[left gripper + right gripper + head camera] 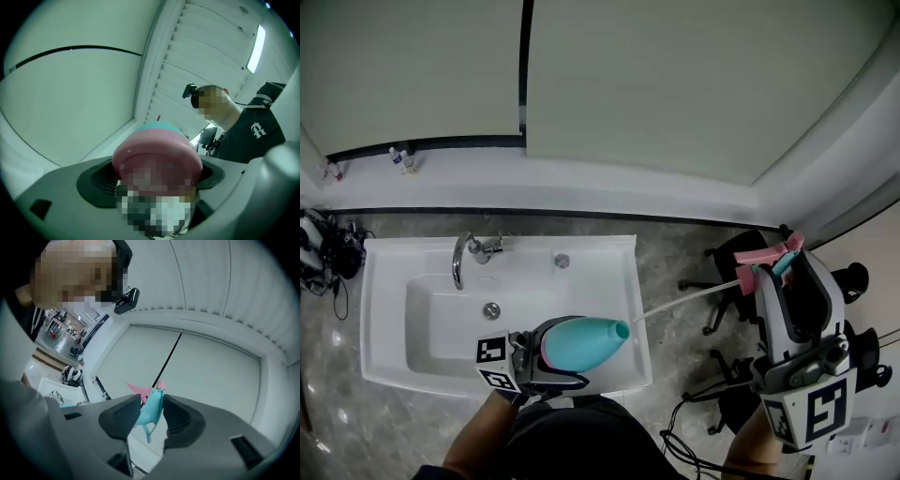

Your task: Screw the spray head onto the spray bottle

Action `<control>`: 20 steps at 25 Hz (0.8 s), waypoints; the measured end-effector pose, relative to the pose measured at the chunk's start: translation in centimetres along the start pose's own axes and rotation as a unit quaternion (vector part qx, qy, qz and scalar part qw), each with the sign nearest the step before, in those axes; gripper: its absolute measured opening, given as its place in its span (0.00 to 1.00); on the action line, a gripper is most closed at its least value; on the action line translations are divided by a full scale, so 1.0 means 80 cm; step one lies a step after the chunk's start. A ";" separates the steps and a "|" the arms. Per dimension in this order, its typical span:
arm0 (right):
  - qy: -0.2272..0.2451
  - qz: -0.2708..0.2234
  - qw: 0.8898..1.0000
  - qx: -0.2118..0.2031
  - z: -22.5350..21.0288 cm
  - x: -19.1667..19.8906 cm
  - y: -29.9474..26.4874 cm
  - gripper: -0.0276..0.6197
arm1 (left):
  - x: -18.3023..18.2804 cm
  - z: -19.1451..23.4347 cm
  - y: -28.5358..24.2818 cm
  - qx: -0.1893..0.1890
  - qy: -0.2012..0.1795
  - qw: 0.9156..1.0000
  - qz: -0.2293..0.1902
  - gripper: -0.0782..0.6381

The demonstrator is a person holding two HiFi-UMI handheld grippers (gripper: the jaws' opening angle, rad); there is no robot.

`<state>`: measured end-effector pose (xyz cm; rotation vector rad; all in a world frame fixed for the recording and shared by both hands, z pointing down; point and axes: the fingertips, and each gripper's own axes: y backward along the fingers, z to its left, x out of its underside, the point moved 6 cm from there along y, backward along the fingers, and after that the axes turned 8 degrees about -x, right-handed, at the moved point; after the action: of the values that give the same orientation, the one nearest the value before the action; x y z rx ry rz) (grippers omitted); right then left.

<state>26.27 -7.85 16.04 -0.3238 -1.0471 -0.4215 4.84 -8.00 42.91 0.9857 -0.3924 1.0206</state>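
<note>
Left gripper, jaws wide and clamped on the pink base of the bottle, which lies level over the front edge of the sink, near its right corner, mouth to the right. The left gripper view shows the base filling the jaws. Right gripper, off the sink's right side, jaws closed on the spray head; its tube slants left, its tip just beside the bottle's mouth. The right gripper view shows the head pinched between both pads.
</note>
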 end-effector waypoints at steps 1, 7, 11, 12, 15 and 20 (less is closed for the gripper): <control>0.005 -0.004 1.000 -0.003 0.005 -0.007 -0.001 0.27 | -0.001 -0.002 0.002 0.001 0.002 1.000 -0.003 0.75; 0.056 -0.019 0.998 -0.015 0.043 -0.037 -0.010 0.27 | -0.003 -0.011 0.013 0.000 0.008 1.000 -0.015 0.75; 0.102 -0.008 0.994 -0.029 0.073 -0.040 -0.018 0.27 | -0.004 -0.014 0.015 -0.004 0.012 1.000 -0.019 0.75; 0.106 -0.005 0.994 -0.037 0.082 -0.038 -0.022 0.27 | -0.005 -0.014 0.015 -0.006 0.012 1.000 -0.019 0.75; 0.106 0.005 0.992 -0.067 0.110 -0.027 -0.036 0.27 | -0.008 -0.016 0.011 -0.011 0.013 1.000 -0.022 0.75; 0.099 0.032 0.988 -0.111 0.154 -0.008 -0.054 0.27 | -0.016 -0.023 0.005 -0.008 0.008 1.000 -0.025 0.75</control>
<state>14.54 -6.01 21.45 -0.5022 -0.7952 -0.5034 3.54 -7.12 41.27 0.9676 -0.3603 0.9775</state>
